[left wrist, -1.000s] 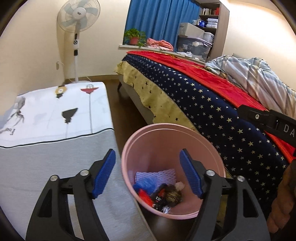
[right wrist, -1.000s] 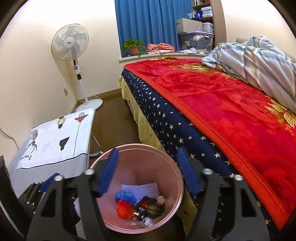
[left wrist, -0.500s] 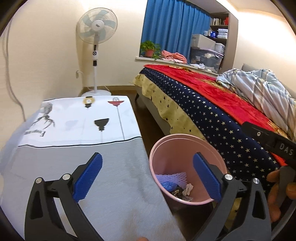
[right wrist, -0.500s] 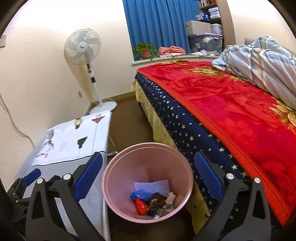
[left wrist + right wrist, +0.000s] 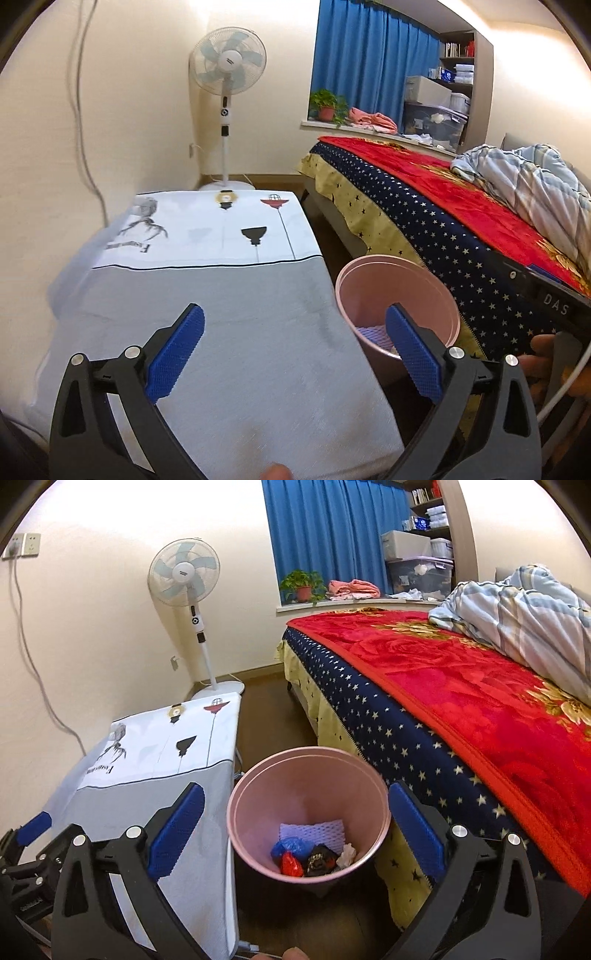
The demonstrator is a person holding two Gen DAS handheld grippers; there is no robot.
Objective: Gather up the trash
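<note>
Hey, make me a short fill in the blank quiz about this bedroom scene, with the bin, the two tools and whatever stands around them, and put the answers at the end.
1. The trash lies inside a bin whose colour is ____.
2. Both the left tool and the right tool have their jaws ____ and hold nothing.
3. The bin stands on the floor between the cloth-covered table and the ____.
4. The standing fan is next to curtains coloured ____.

Answers: pink; open; bed; blue

cream walls; blue curtain (image 5: 325,535); standing fan (image 5: 184,576); bed (image 5: 461,686); brown floor
</note>
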